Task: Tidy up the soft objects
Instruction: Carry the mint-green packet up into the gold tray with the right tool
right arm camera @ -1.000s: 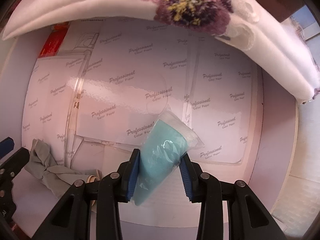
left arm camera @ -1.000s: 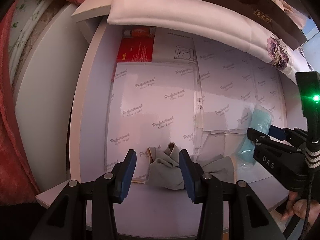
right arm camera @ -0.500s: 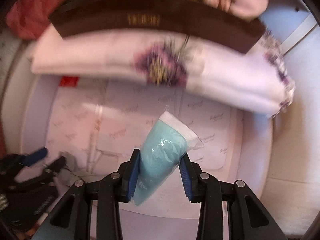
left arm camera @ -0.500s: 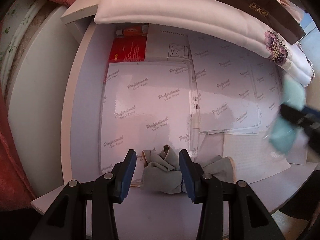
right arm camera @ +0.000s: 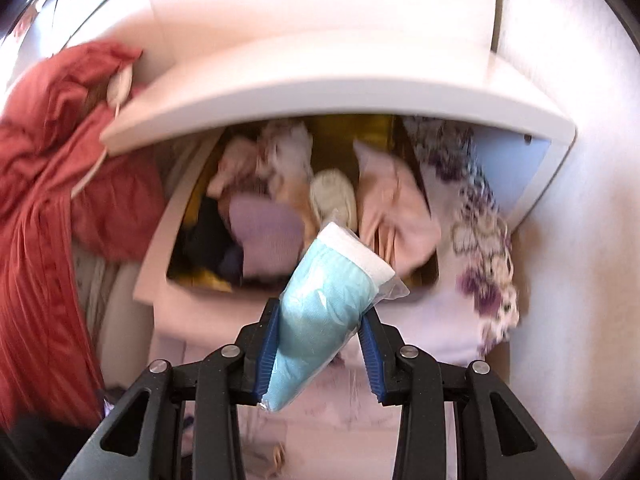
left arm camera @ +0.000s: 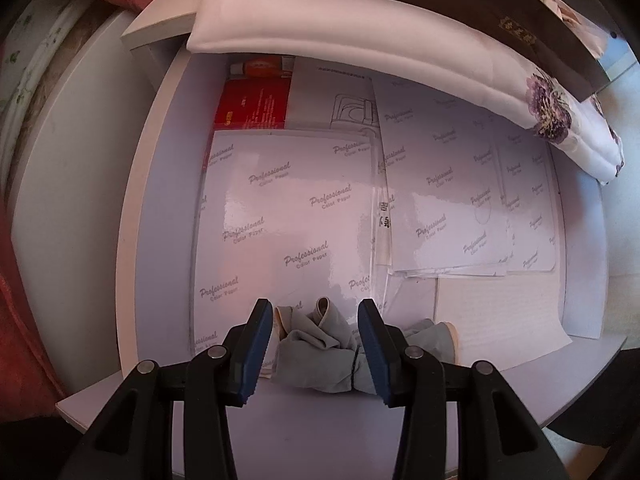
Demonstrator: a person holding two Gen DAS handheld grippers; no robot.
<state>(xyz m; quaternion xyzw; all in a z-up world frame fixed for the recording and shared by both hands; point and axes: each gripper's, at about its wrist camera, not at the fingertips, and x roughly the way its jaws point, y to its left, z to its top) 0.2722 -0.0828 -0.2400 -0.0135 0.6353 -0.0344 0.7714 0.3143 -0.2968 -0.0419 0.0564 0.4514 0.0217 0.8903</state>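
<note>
In the left wrist view a crumpled grey cloth (left arm camera: 320, 346) lies at the front of a white shelf (left arm camera: 160, 216). My left gripper (left arm camera: 314, 320) points down over it, open, a blue pad on either side. The cloth's tail runs on behind the right finger. My right gripper (right arm camera: 320, 312) is shut on a teal cloth packet (right arm camera: 324, 280) in a clear plastic bag, held up in the air. Beyond it is an open box (right arm camera: 160, 256) holding several pink, lilac and cream soft items, blurred by motion.
Glossy sheets of colour paper (left arm camera: 288, 208) and a red packet (left arm camera: 252, 104) cover the shelf. A white pad with purple flowers (left arm camera: 360, 40) overhangs its back. A white board (right arm camera: 320, 92) roofs the box. A red garment (right arm camera: 48, 184) hangs left, a floral cloth (right arm camera: 480, 240) right.
The right gripper has risen with the teal packet from over the paper sheets up to the box of soft items, leaving the left wrist view. The left gripper has stayed over the grey cloth.
</note>
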